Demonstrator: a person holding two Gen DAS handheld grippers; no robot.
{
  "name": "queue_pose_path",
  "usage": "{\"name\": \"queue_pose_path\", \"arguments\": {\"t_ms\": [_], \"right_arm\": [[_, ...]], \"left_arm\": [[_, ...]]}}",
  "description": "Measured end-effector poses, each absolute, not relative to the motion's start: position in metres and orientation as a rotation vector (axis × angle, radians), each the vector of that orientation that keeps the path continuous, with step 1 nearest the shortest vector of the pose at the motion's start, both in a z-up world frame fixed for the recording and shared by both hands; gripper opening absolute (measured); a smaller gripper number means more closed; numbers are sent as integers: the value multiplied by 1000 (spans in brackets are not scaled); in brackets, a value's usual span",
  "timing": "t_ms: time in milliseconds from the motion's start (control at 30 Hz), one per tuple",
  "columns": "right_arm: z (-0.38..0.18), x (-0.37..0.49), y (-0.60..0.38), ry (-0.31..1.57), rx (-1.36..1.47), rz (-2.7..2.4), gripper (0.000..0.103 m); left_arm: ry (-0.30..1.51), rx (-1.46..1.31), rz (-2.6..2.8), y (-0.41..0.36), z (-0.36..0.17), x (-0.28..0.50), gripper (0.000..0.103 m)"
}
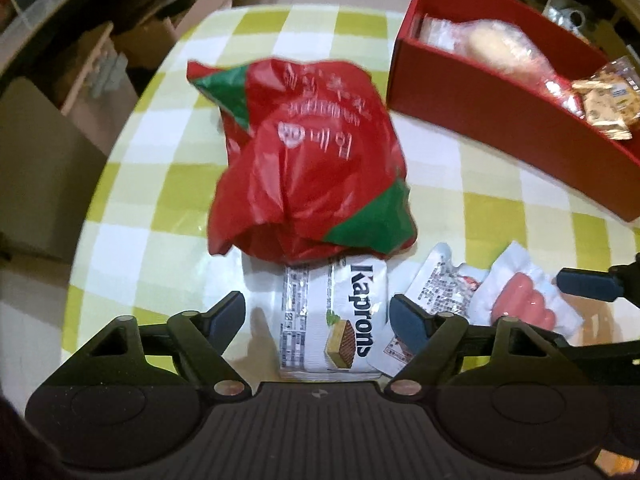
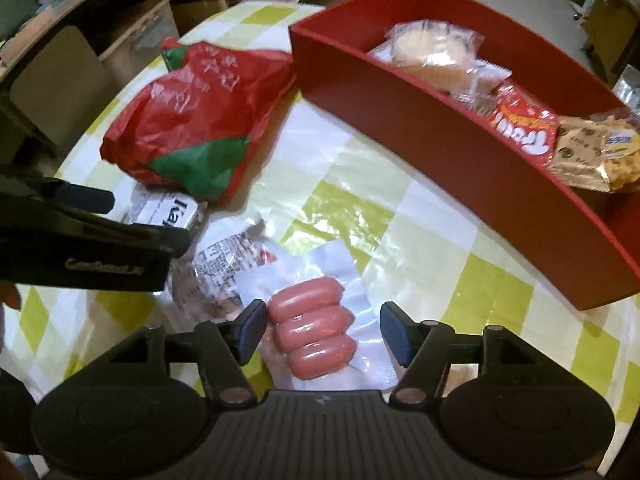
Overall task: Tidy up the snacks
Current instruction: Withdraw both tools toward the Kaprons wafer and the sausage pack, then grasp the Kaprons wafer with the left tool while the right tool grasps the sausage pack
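Left gripper [image 1: 318,316]: jaws spread, straddling a white wafer pack [image 1: 332,320] marked "Kaprons" lying flat on the table [image 1: 132,184]; pads not pressing it. Far end of the pack is tucked under the edge of a crumpled red-and-green plastic bag [image 1: 304,156].

Right gripper [image 2: 324,330]: jaws spread, one on either side of a clear vacuum pack of three pink sausages [image 2: 312,332]; pads stand clear of the sausages, pack flat on the table. Just left of it, a white printed sachet [image 2: 228,264], partly under the left gripper's body in the right wrist view.

Table covered in yellow-green and white check cloth.

Farther back, right: long red box [image 2: 440,136], open top, standing near the bag. Inside it: a clear-wrapped pale bun [image 2: 434,54], a red snack packet [image 2: 524,128], a gold-brown cracker packet [image 2: 592,156] leaning over the near wall.
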State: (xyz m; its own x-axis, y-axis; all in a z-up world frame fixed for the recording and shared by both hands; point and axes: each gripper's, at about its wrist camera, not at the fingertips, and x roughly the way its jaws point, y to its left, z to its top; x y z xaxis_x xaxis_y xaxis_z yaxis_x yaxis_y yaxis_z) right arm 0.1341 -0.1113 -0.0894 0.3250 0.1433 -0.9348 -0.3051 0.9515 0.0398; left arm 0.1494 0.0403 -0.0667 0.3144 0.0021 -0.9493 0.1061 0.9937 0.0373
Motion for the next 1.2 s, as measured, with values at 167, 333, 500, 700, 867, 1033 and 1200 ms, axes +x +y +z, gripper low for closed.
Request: {"name": "queue_pose_path", "arguments": {"t_ms": [167, 333, 500, 700, 867, 1033, 1200], "right_arm": [[-92, 134, -113, 1197, -149, 303, 75], [-92, 123, -111, 1208, -197, 291, 74], [-93, 108, -118, 1231, -173, 288, 71], [-94, 89, -131, 1250, -134, 279, 66], [-90, 85, -141, 1253, -111, 259, 65], [-90, 86, -142, 1241, -87, 270, 71], [-95, 85, -125, 1241, -172, 278, 85]], "left_arm": [[1274, 37, -26, 46, -78, 155, 83], [1297, 46, -52, 53, -77, 147, 73], [1311, 38, -73, 62, -75, 133, 69], [1334, 49, -101, 73, -75, 112, 68], [1340, 45, -94, 84, -75, 98, 68], [1338, 54, -81, 82, -75, 99, 68], [1336, 80, -95, 61, -74, 99, 69]]}}
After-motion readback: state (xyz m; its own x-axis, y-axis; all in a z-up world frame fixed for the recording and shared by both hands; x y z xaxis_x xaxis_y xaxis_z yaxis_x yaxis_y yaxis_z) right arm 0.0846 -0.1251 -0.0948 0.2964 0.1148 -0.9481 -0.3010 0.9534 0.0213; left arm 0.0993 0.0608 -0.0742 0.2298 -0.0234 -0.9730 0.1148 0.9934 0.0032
